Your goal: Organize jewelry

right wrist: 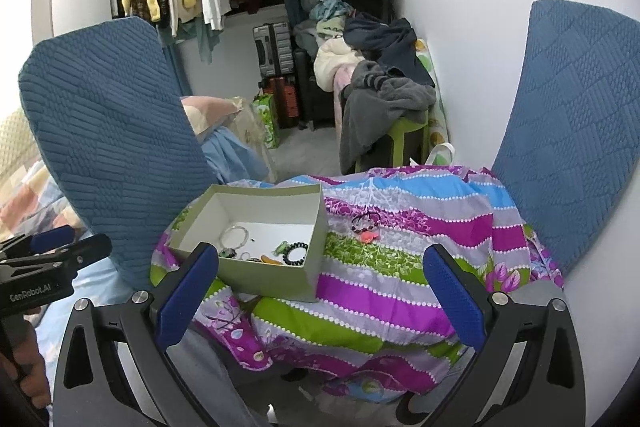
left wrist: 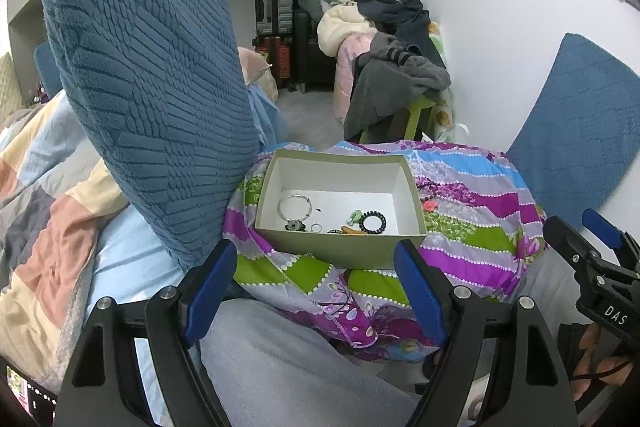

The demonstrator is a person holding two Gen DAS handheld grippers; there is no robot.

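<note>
Ahead of both claws, on a bed cover striped in purple, green, blue and grey with white dots (right wrist: pixel 400 283), sits an open rectangular cardboard box, olive outside and white inside (left wrist: pixel 340 247). No desk; the cover is draped over a raised mound with a grey-trousered leg below the claws.

Progress, judged from the layout: mostly done. Inside the box lie a thin silver bangle (left wrist: pixel 295 207), a black coiled ring-shaped band (left wrist: pixel 373 221), a small plain ring (left wrist: pixel 316 227), a dark green-centred piece (left wrist: pixel 295 225), a pale green bit (left wrist: pixel 355 215) and an orange piece (left wrist: pixel 352 230). Still outside: a dark beaded bracelet (right wrist: pixel 365 221) with a coral-pink ornament (right wrist: pixel 369 235) touching it, lying on the cover just beyond the box's right wall, ahead of the right claw and between its fingers in that view. Likely the remaining item to move in; anything further cannot be made out.

Left claw (left wrist: pixel 320 287): blue pads spread wide, nothing between them, touching nothing; box directly ahead, just past the fingertips.

Right claw (right wrist: pixel 320 291): blue pads equally wide apart, empty, no contact; box ahead and left, its near corner beside the left fingertip, bracelet ahead and well beyond the tips.

Blue quilted cushions (right wrist: pixel 108 147) stand left and right of the work area.
</note>
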